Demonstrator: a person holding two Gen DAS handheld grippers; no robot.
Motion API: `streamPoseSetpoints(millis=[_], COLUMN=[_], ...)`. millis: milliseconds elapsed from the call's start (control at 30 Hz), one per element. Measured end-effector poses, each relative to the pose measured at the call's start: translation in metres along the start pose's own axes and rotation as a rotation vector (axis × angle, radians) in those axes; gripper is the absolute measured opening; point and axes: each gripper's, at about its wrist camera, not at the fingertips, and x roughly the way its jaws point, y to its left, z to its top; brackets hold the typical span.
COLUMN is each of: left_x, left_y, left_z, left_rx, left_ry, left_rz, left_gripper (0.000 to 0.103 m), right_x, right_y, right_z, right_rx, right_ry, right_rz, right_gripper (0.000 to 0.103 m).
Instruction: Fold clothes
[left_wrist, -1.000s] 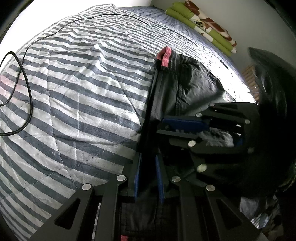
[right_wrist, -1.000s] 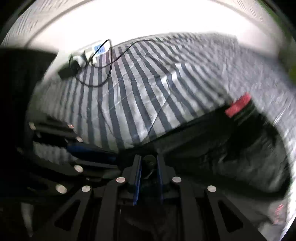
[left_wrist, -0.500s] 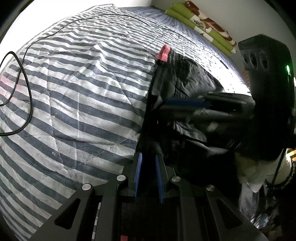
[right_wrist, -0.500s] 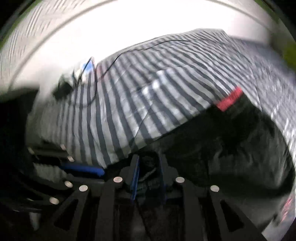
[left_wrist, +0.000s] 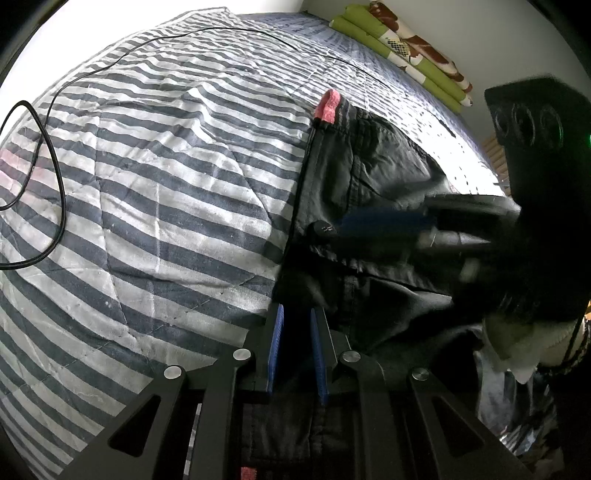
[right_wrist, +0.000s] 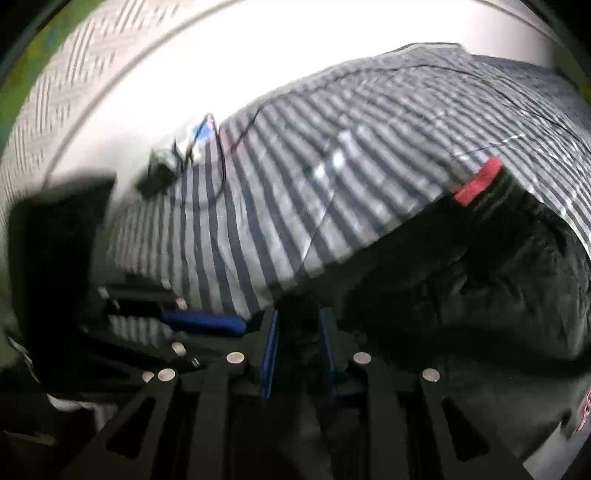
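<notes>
The black garment (left_wrist: 373, 177) lies on the striped quilt (left_wrist: 166, 192); the left gripper (left_wrist: 297, 350) and right gripper (right_wrist: 297, 350) each pinch its near edge, apparently mid-fold, though blur obscures detail; next, both edges want carrying across together.

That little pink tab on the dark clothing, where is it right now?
In the left wrist view the pink tab sits at the far top corner of the dark garment, on its left edge against the striped bedspread, well ahead of both grippers.
</notes>
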Motion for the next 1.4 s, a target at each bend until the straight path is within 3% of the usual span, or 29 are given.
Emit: streamPoseSetpoints(millis=[67,100,200,567,800,933,1400], left_x=[0.0,0.0,0.0,0.0,0.001,0.001,-0.001], left_y=[0.0,0.0,0.0,0.0,0.0,0.002,0.006], left_z=[-0.001,0.0,0.001,0.001,0.003,0.005,0.005], left_rx=[-0.001,0.001,0.0,0.001,0.001,0.004,0.0], left_ry=[-0.001,-0.001,0.0,0.0,0.001,0.002,0.003], left_rz=[0.003,0.005,0.003,0.005,0.01,0.004,0.007], left_gripper=[0.016,0.016,0.016,0.016,0.016,0.016,0.016], right_x=[-0.003,-0.001,0.012,0.026,0.044,0.043,0.041], right_y=[-0.011,-0.014,-0.009,-0.011,0.006,0.011,0.022], right_z=[0.006,0.009,0.01,0.018,0.039,0.035,0.014], right_rx=[0.066,0.079,0.062,0.069,-0.003,-0.034,-0.079], right_ry=[-0.03,-0.025,0.019,0.09,0.254,0.307,0.298], right_rz=[-0.012,-0.021,-0.034,-0.06,-0.13,-0.112,-0.132], right_gripper=[0.017,0.01,0.007,0.008,0.01,0.01,0.009])
